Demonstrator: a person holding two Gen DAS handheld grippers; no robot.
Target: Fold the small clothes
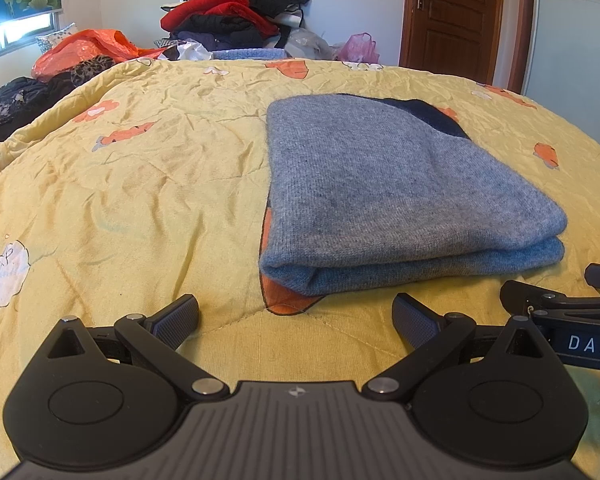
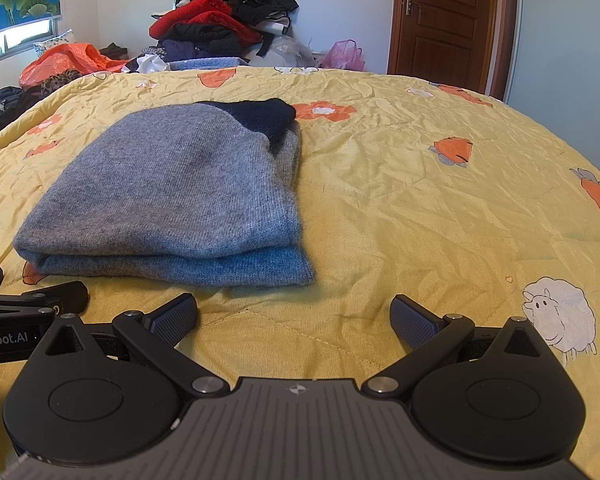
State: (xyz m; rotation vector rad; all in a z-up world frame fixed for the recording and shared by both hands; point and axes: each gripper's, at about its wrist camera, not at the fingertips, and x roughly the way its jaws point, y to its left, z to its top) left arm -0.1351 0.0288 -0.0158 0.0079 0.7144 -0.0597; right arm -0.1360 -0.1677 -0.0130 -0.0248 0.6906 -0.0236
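Note:
A grey knitted sweater [image 1: 384, 192] with a dark navy part at its far end lies folded in a flat stack on the yellow quilt [image 1: 140, 184]. In the right wrist view the same sweater [image 2: 172, 200] sits ahead and to the left. My left gripper [image 1: 296, 316] hovers open just short of the sweater's near fold, nothing between its fingers. My right gripper [image 2: 294, 316] is open too, over bare quilt to the right of the sweater's near corner. Each gripper's tip shows at the edge of the other's view.
A heap of red, black and dark clothes [image 1: 236, 8] is piled beyond the bed's far edge, with orange [image 1: 84, 50] and pink plastic bags [image 1: 360, 48] beside it. A brown door [image 1: 456, 12] stands at the back right. Dark clothes [image 1: 16, 104] lie at the bed's left edge.

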